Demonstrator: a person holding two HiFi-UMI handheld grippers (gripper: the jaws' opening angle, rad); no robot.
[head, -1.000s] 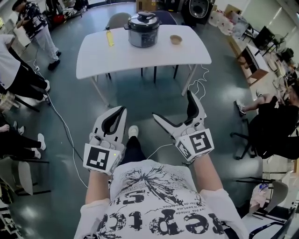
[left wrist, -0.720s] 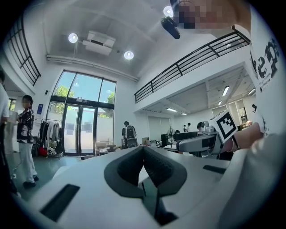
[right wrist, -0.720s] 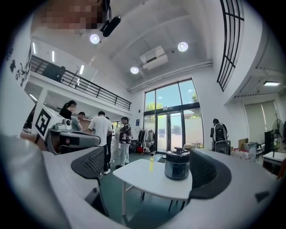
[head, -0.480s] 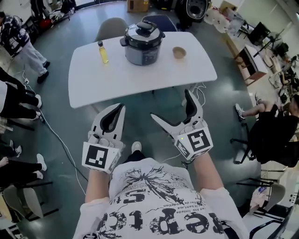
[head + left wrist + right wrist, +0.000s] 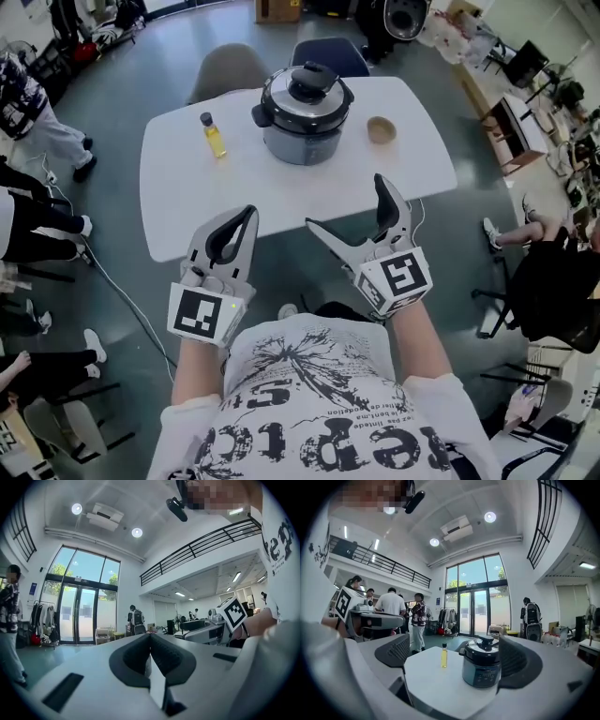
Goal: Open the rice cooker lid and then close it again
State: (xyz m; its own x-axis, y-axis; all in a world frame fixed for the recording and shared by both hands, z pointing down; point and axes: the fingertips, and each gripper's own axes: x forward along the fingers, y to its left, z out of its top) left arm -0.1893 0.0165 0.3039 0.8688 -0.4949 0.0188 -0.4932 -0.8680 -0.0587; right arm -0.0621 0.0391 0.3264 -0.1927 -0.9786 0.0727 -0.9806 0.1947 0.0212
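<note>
A dark grey rice cooker (image 5: pixel 303 117) with its black-knobbed lid down stands near the far middle of a white table (image 5: pixel 187 202); the right gripper view shows the rice cooker (image 5: pixel 481 669) straight ahead. My left gripper (image 5: pixel 237 217) hovers at the table's near edge, jaws together with nothing between them. My right gripper (image 5: pixel 349 212) is held beside it, jaws spread wide and empty, well short of the cooker. In the left gripper view the left gripper (image 5: pixel 150 639) points away toward the room.
A small bottle of yellow liquid (image 5: pixel 214 136) stands left of the cooker and a small brown bowl (image 5: pixel 381 129) right of it. Chairs (image 5: pixel 323 54) sit behind the table. People (image 5: pixel 33 112) stand at the left, and a cable (image 5: pixel 122 300) runs over the floor.
The table and cooker have come closer and lower in the head view as I stepped forward. Both grippers now reach the table's near edge, their jaw states unchanged.
</note>
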